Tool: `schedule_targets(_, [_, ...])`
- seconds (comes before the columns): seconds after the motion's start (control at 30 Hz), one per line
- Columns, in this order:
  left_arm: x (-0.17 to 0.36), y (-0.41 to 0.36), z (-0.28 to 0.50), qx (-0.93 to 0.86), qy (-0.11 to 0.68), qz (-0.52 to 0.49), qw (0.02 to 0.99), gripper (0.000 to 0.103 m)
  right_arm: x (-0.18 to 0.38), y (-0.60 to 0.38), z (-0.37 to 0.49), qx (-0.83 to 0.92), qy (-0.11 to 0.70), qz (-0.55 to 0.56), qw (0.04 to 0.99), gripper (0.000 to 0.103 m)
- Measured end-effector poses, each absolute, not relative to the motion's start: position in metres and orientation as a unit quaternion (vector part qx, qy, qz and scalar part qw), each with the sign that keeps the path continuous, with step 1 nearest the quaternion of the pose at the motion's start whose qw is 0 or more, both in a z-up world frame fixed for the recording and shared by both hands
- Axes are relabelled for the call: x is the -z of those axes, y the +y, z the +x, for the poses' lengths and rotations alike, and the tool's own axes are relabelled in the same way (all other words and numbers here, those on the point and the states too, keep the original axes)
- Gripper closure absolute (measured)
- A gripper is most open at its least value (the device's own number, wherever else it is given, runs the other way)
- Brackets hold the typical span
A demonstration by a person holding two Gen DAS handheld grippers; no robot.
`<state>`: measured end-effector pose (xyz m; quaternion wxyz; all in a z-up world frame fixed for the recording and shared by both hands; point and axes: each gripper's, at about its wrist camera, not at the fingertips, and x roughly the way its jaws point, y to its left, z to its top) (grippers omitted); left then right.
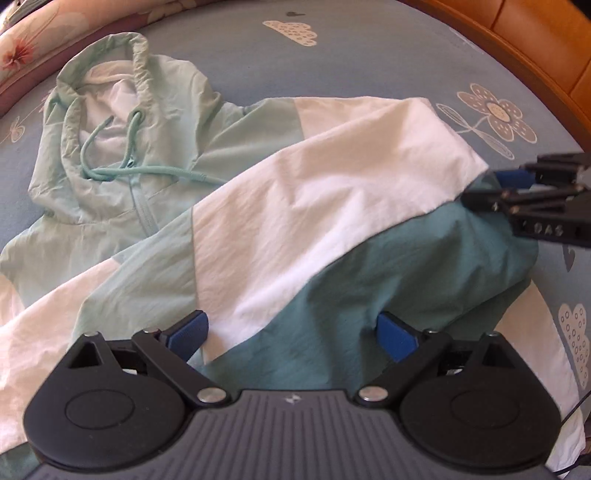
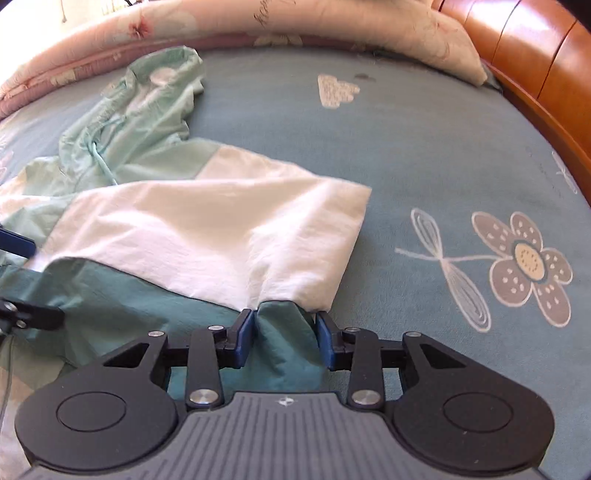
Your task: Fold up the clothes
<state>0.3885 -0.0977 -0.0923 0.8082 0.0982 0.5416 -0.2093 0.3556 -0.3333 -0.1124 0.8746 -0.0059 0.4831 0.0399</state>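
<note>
A hooded jacket (image 1: 155,155) in mint, white and teal lies spread on the bed, its hood (image 2: 162,77) toward the far left. One sleeve (image 1: 295,206) is laid slantwise across the body, white in the middle and teal at the end. My right gripper (image 2: 286,334) is closed on a bunched fold of the teal sleeve end (image 2: 284,325); the left wrist view shows it at the right edge (image 1: 495,188). My left gripper (image 1: 293,332) hovers open just above the sleeve with nothing between its fingers, and it shows at the left edge (image 2: 22,280) of the right wrist view.
The blue bedsheet (image 2: 424,140) has flower and cloud prints and bare room to the right of the jacket. A pink floral quilt (image 2: 258,22) is piled along the far side. A wooden bed frame (image 2: 535,62) curves round the right edge.
</note>
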Motion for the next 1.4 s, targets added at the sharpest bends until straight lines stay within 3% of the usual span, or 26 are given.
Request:
schedule_targets(0.2, [0.069, -0.034, 0.38, 0.107, 0.517, -0.021, 0.849, 0.007, 0.1, -0.329, 0.346, -0.027, 0.472, 0.013, 0.881, 0.058])
schedule_targets(0.3, [0.071, 0.0, 0.377, 0.014, 0.503, -0.078, 0.86, 0.013, 0.093, -0.325, 0.342, -0.026, 0.467, 0.0, 0.884, 0.057])
schedule_targets(0.4, [0.084, 0.037, 0.37, -0.055, 0.496, -0.158, 0.852, 0.014, 0.086, -0.318, 0.34, -0.028, 0.455, -0.029, 0.89, 0.054])
schedule_targets(0.47, [0.099, 0.055, 0.368, -0.079, 0.507, -0.204, 0.834, 0.024, 0.081, -0.313, 0.339, -0.029, 0.446, -0.048, 0.893, 0.054])
schedule_targets(0.57, [0.117, 0.069, 0.361, -0.074, 0.508, -0.266, 0.816, 0.026, 0.076, -0.307, 0.341, -0.031, 0.441, -0.046, 0.896, 0.051])
schedule_targets(0.63, [0.119, 0.063, 0.366, -0.056, 0.512, -0.26, 0.817, 0.026, 0.075, -0.302, 0.342, -0.032, 0.44, -0.046, 0.896, 0.045])
schedule_targets(0.73, [0.118, 0.052, 0.375, -0.036, 0.519, -0.238, 0.82, 0.025, 0.071, -0.294, 0.34, -0.036, 0.431, -0.046, 0.9, 0.044])
schedule_targets(0.77, [0.117, 0.049, 0.377, -0.031, 0.518, -0.235, 0.822, 0.031, 0.07, -0.292, 0.339, -0.037, 0.429, -0.044, 0.901, 0.044])
schedule_targets(0.8, [0.115, 0.048, 0.378, -0.03, 0.519, -0.23, 0.822, 0.047, 0.067, -0.289, 0.337, -0.037, 0.428, -0.04, 0.902, 0.044])
schedule_targets(0.9, [0.104, 0.045, 0.379, -0.029, 0.522, -0.207, 0.827, 0.07, 0.064, -0.285, 0.332, -0.032, 0.428, -0.036, 0.903, 0.044])
schedule_targets(1.17, [0.067, 0.055, 0.387, 0.001, 0.483, -0.153, 0.862, 0.073, 0.064, -0.278, 0.314, -0.047, 0.433, -0.019, 0.9, 0.044])
schedule_targets(1.4, [0.094, 0.045, 0.393, 0.005, 0.525, -0.091, 0.846, 0.073, 0.067, -0.29, 0.318, -0.03, 0.413, -0.004, 0.91, 0.047])
